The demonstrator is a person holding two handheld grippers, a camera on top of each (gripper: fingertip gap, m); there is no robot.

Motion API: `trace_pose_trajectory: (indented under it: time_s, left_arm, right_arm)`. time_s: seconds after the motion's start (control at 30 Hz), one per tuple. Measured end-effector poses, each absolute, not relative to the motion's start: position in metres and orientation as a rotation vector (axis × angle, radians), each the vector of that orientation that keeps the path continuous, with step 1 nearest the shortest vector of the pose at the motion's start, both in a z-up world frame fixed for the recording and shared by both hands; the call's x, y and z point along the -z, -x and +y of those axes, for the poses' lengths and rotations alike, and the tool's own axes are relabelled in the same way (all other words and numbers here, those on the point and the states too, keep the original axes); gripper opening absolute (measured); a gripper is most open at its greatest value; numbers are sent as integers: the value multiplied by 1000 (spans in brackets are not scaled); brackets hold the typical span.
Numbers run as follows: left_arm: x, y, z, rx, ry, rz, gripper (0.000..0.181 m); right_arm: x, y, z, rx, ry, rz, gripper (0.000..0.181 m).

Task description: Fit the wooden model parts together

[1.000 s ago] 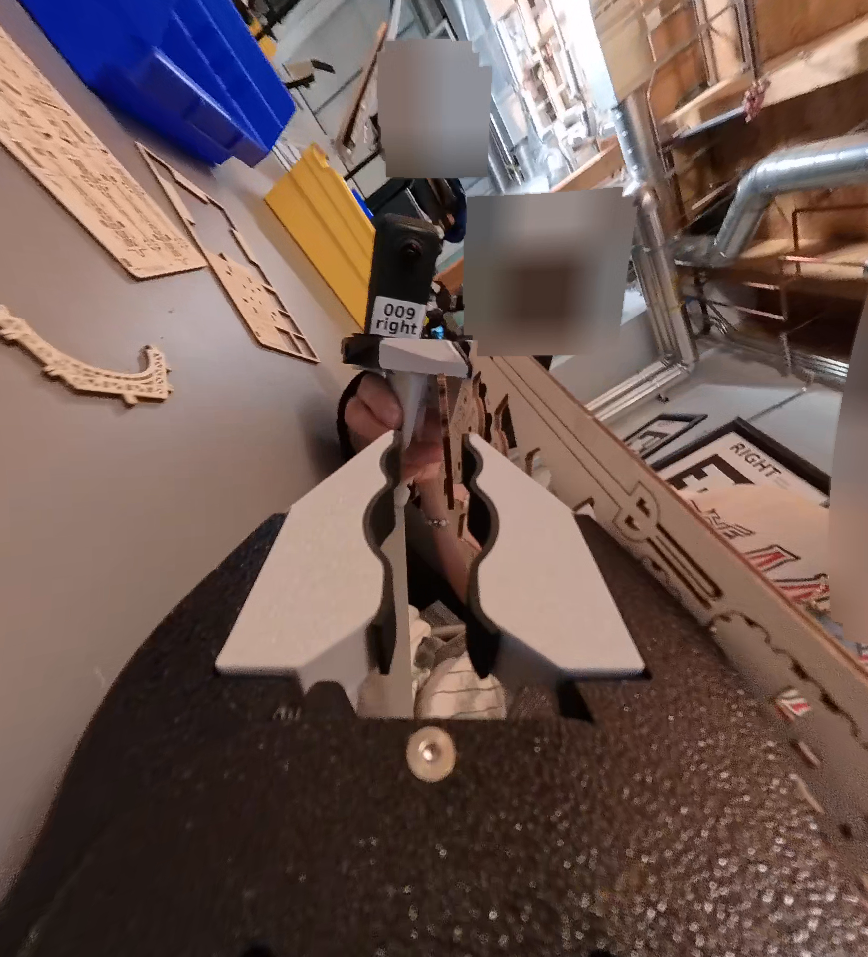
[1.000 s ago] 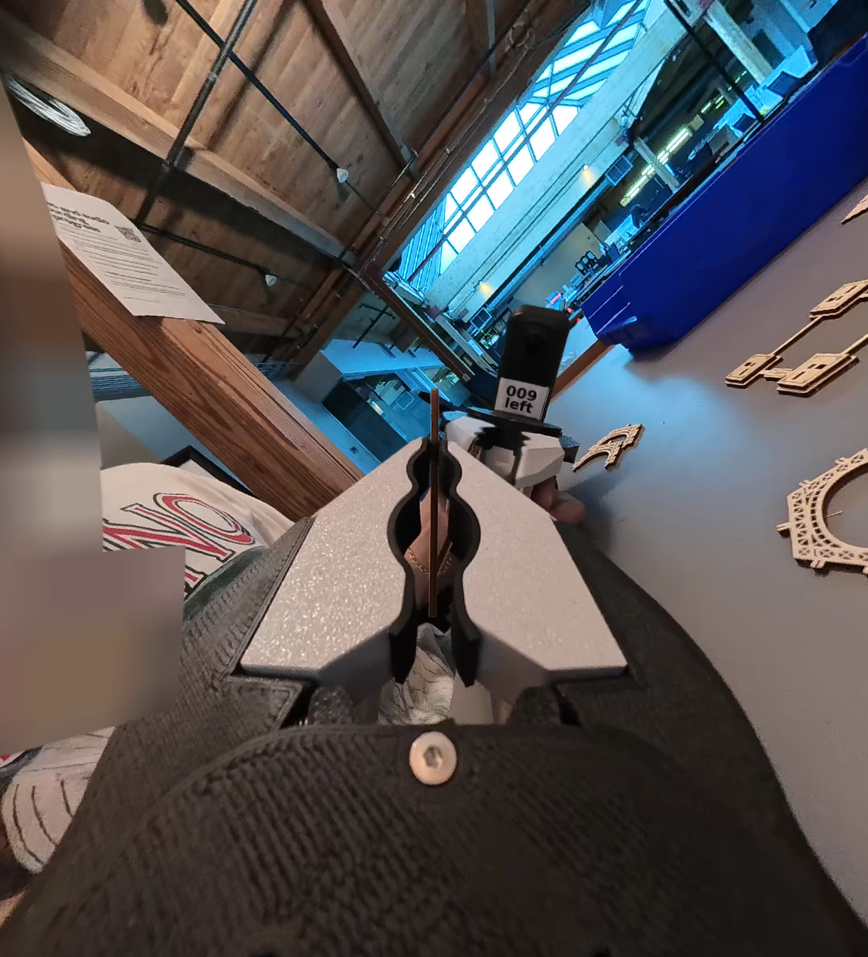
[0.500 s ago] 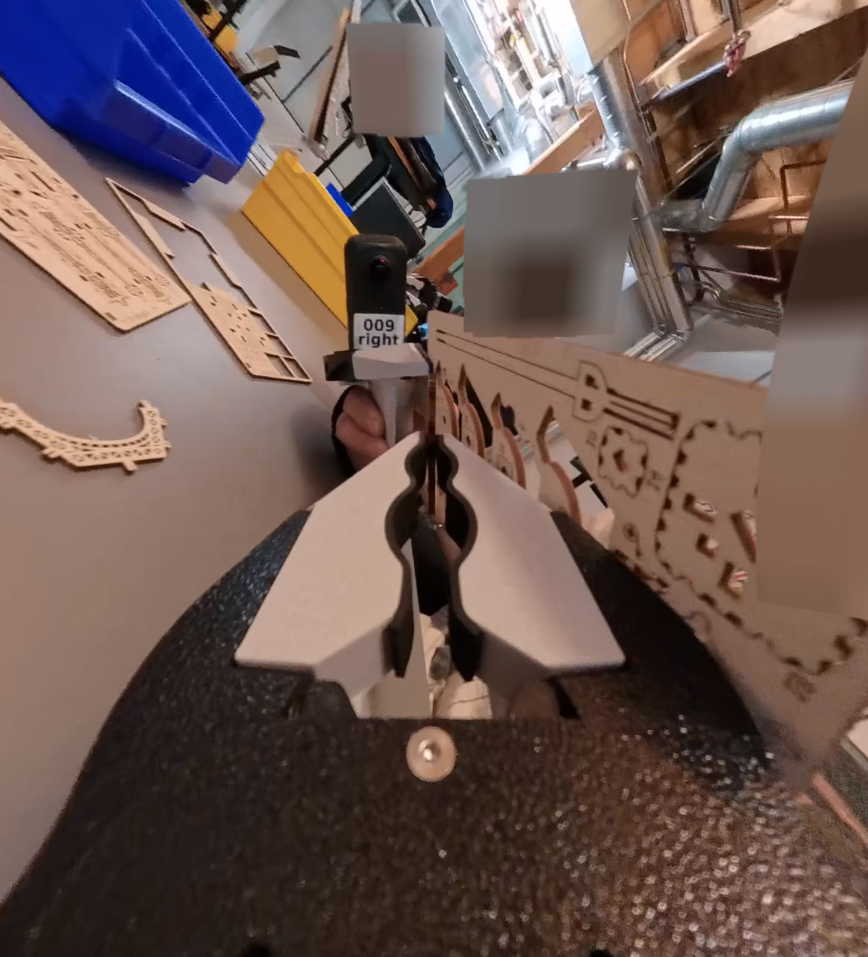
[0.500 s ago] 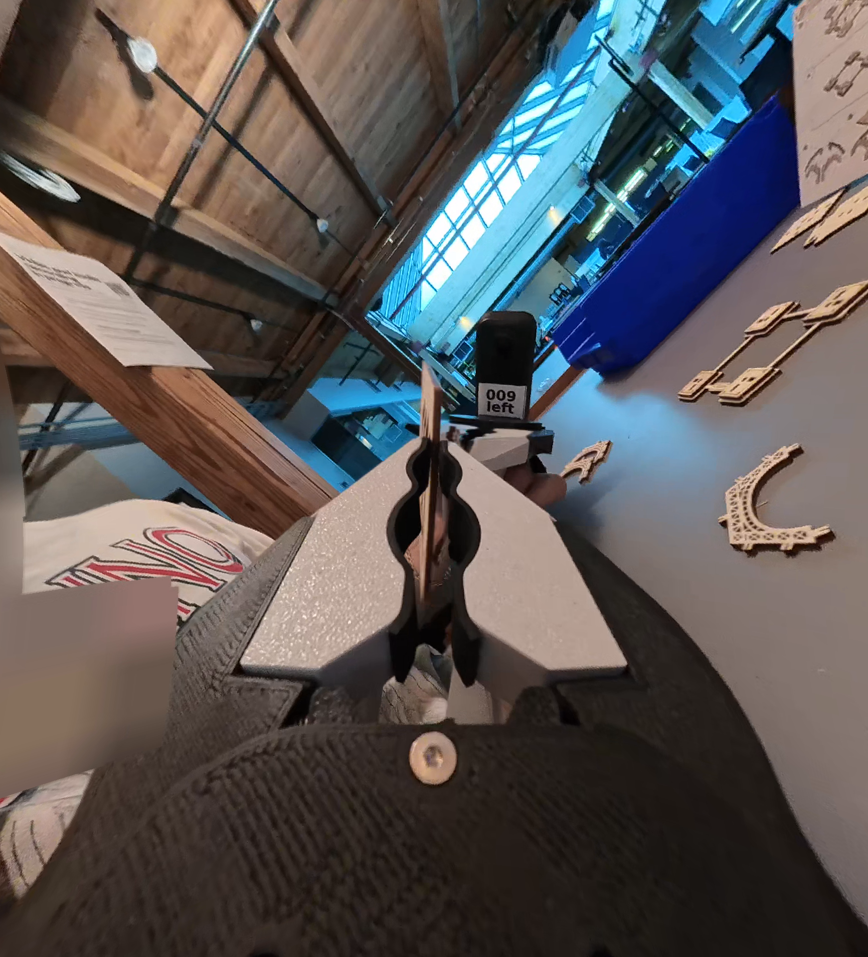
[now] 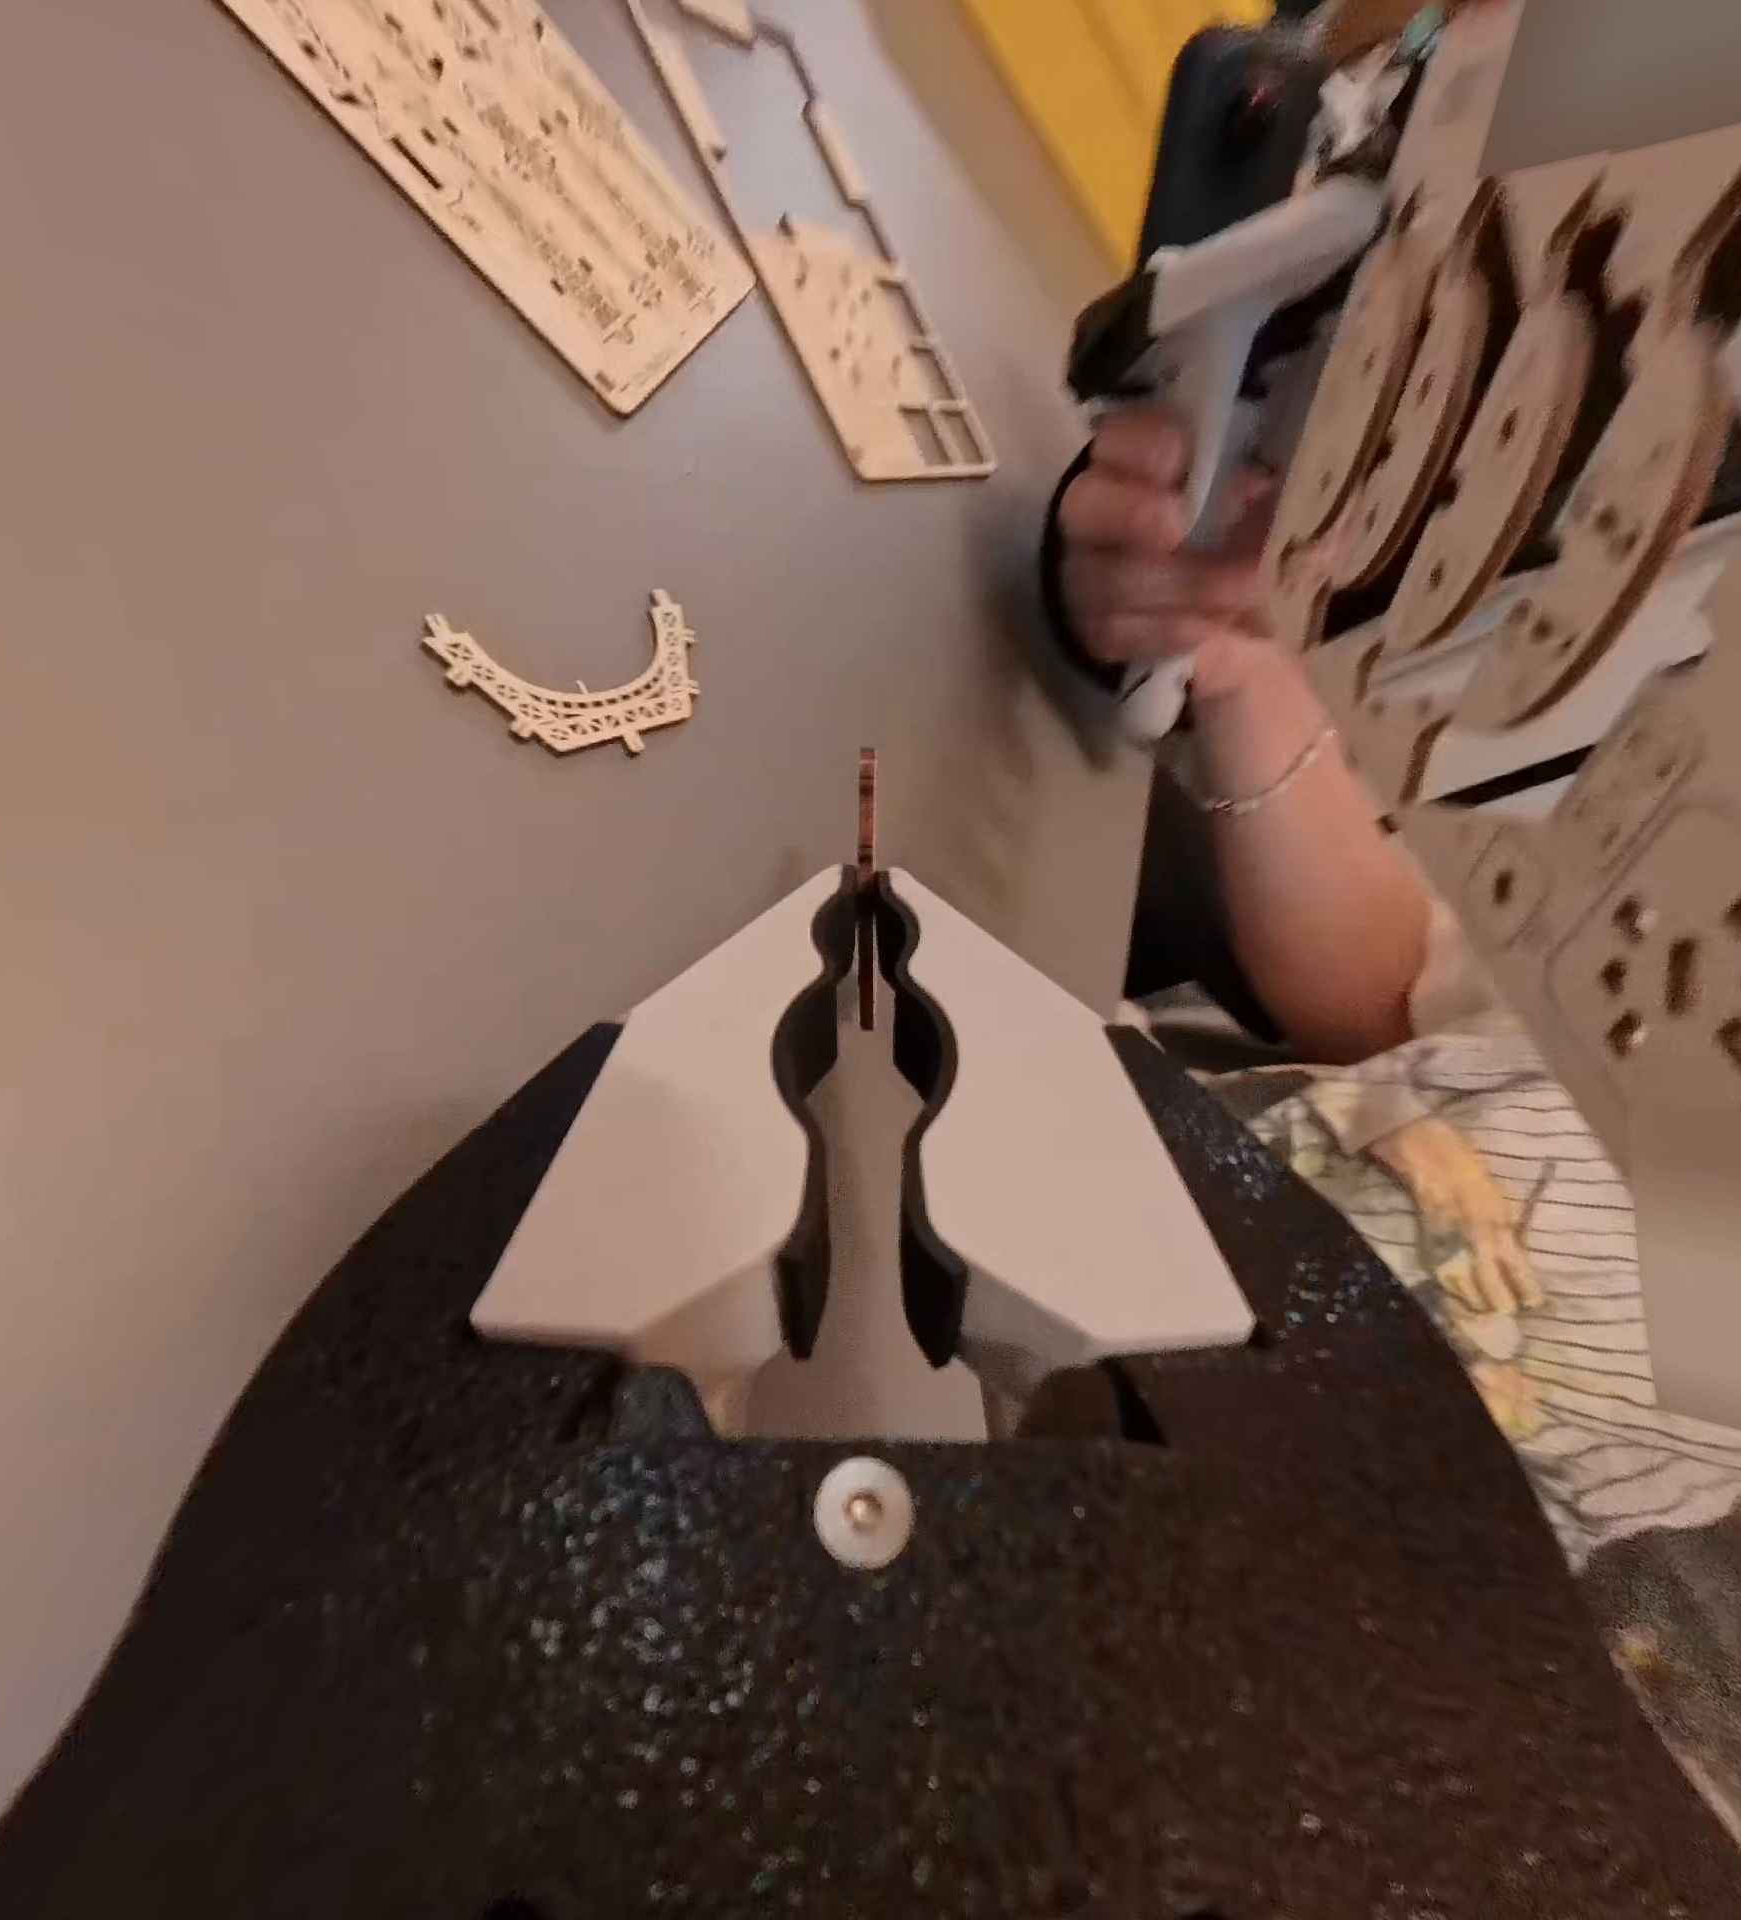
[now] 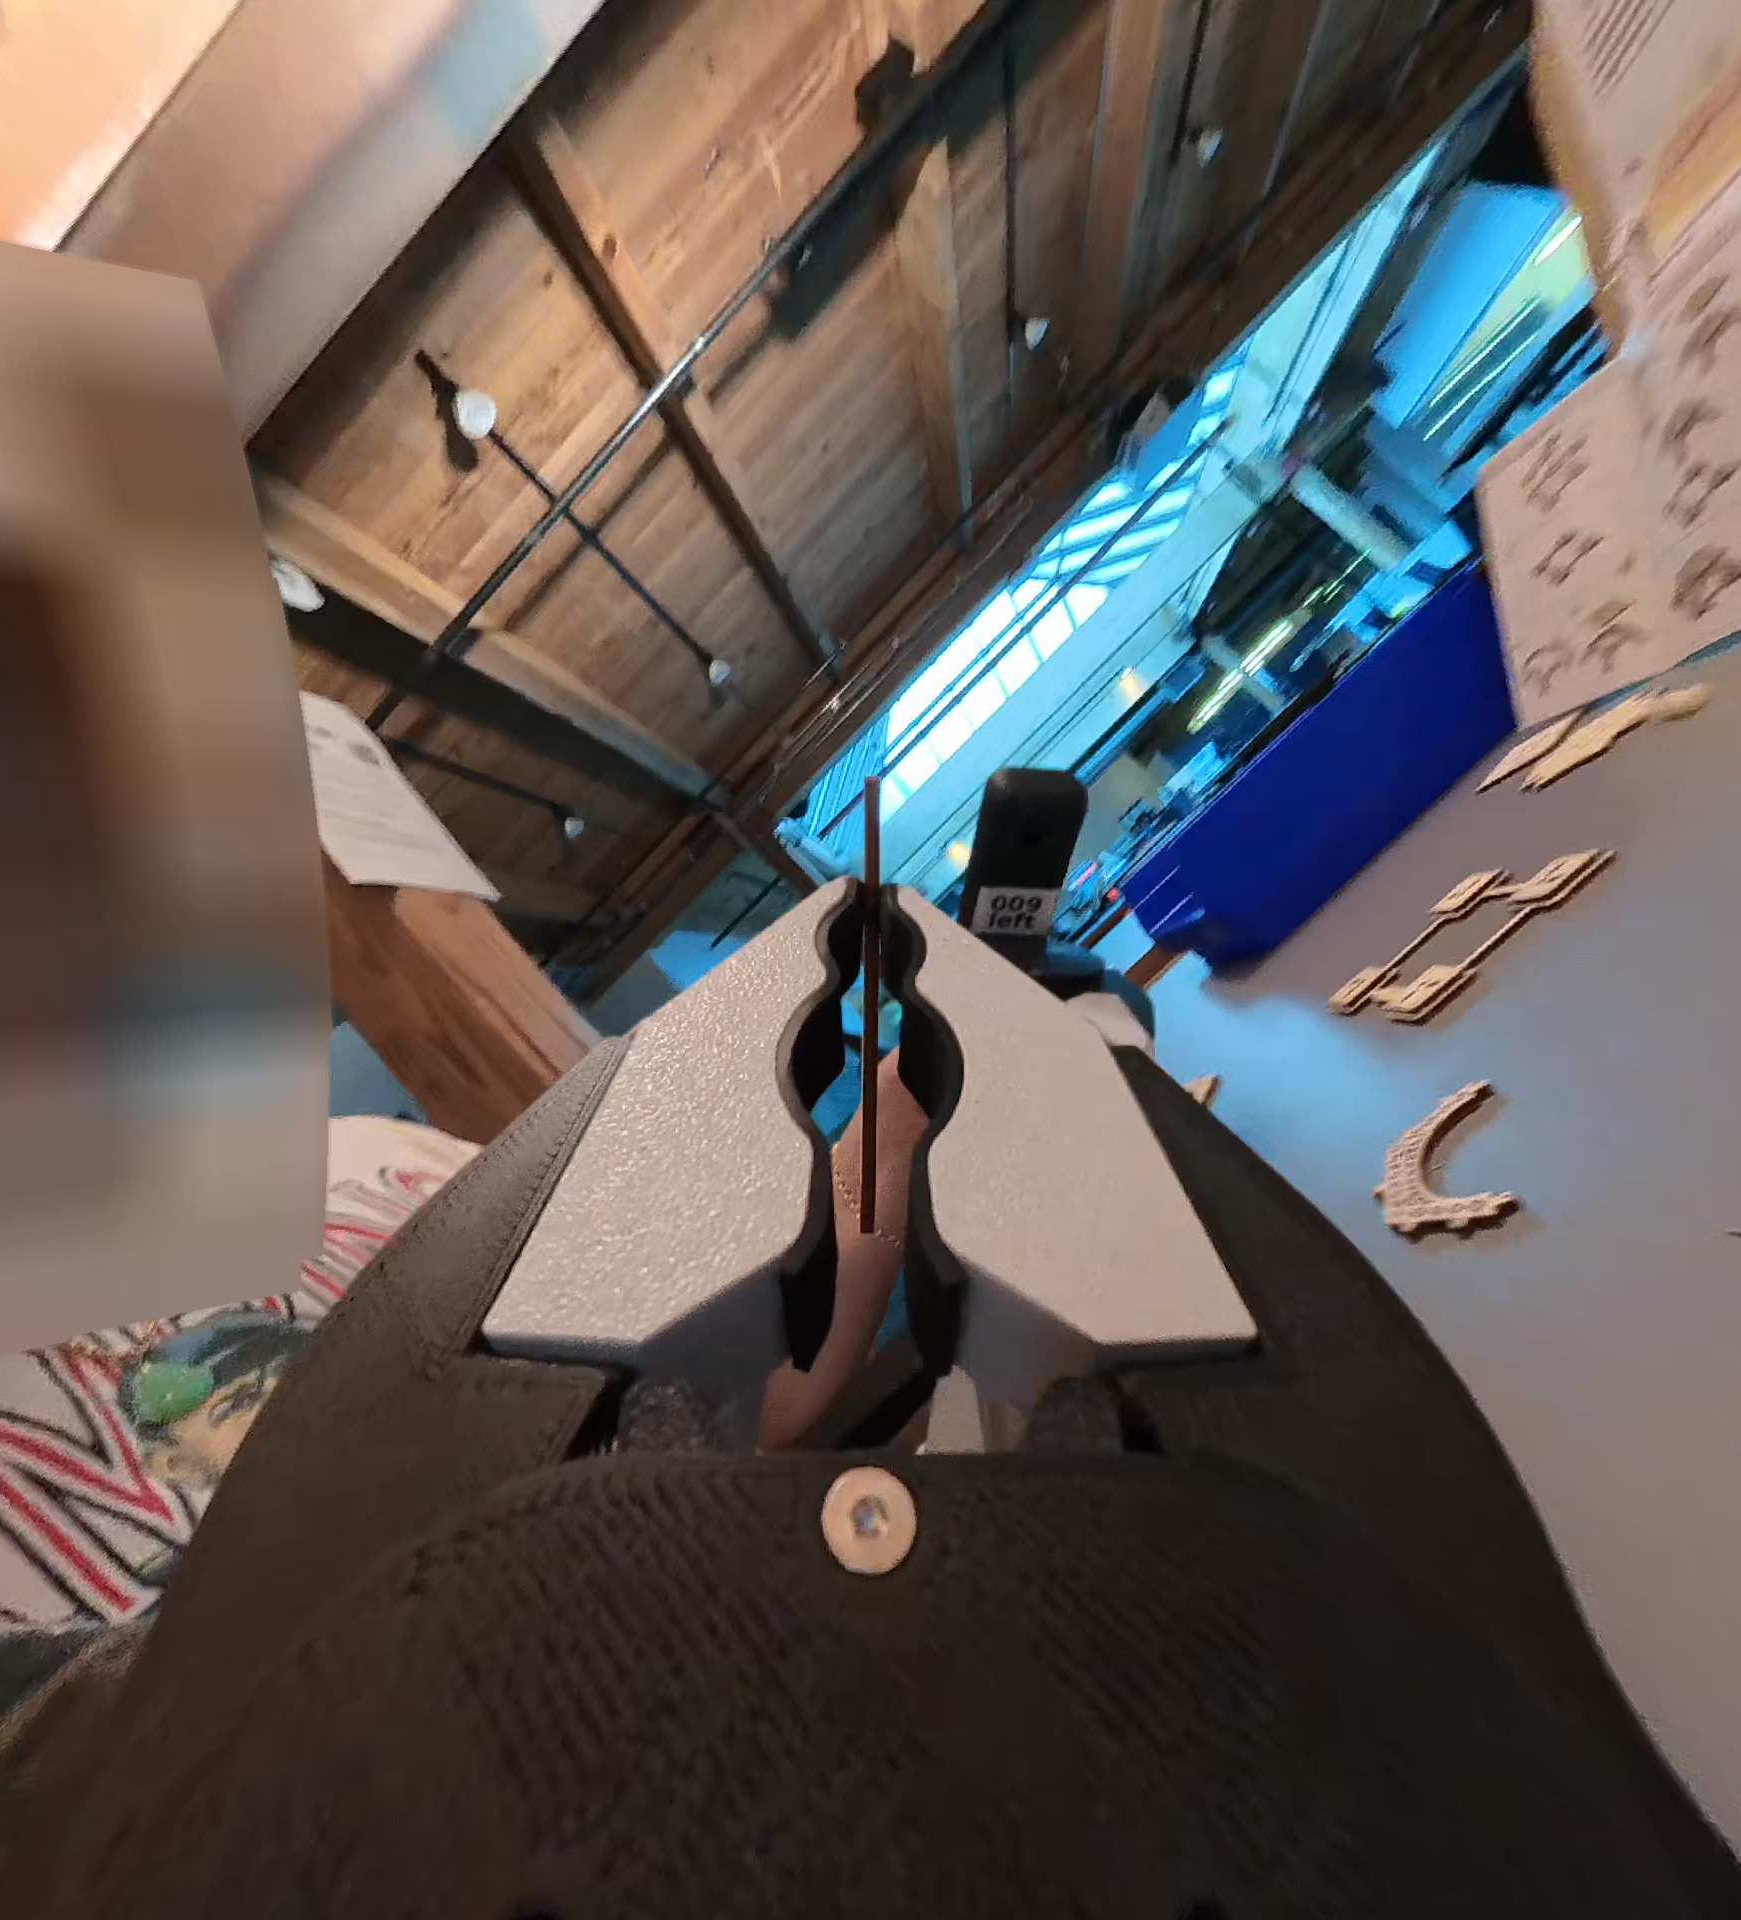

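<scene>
The left gripper [image 5: 866, 883] pinches a thin flat wooden piece [image 5: 866, 821] edge-on above the grey table [image 5: 222, 935]; a lacy curved arch part [image 5: 575, 686] lies beyond it; the right gripper [image 6: 871, 904] clamps a perforated plywood sheet [image 6: 871, 997] edge-on, tilted upward.

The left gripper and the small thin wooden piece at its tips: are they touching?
Touching. In the left wrist view the left gripper has its fingertips closed on the thin wooden piece, seen edge-on, with no gap at either side.
</scene>
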State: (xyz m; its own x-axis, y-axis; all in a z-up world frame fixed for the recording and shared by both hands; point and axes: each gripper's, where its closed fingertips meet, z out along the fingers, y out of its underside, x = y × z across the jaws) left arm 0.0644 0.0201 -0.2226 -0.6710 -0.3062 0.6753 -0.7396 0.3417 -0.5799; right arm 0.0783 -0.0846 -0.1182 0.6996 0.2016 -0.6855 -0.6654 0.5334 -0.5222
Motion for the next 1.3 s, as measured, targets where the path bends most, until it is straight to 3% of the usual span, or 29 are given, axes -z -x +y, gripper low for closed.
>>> trace_pose_trajectory:
  time_s: [0.2,0.33,0.47,0.63,0.73,0.83,1.0,1.13,1.2,1.3]
  left_arm:
    - [247,-99,11,-1133,-1029,-2338,4]
    - [256,-112,20,-1108,-1138,-2422,38]
    - [223,-118,34,-1348,-1190,-2443,48]
    - [140,-79,8,-1845,-942,-1887,37]
    - [146,-76,-4,-1872,-931,-1906,33]
    - [136,-78,-3,-1981,-916,-1798,4]
    - [131,-74,23,-1972,-852,-1711,0]
    - [142,-72,65,-1771,-835,-1880,0]
    - [152,-70,88,-1651,-828,-2019,0]
    - [153,-64,111,-1513,-797,-2099,0]
  right_arm:
    - [125,-107,-128,-337,788,775,0]
    - [134,-114,-137,-290,773,843,0]
    - [133,-118,-134,-302,723,861,1]
    - [121,-118,-118,-334,619,840,1]
    - [116,-112,-92,-367,612,811,0]
    - [113,-106,-73,-324,658,801,1]
    - [113,-95,-50,-306,880,743,4]
    - [125,-93,-32,-187,1152,697,61]
    - [132,-92,-15,-131,1331,649,75]
    - [127,-94,17,-215,1447,552,49]
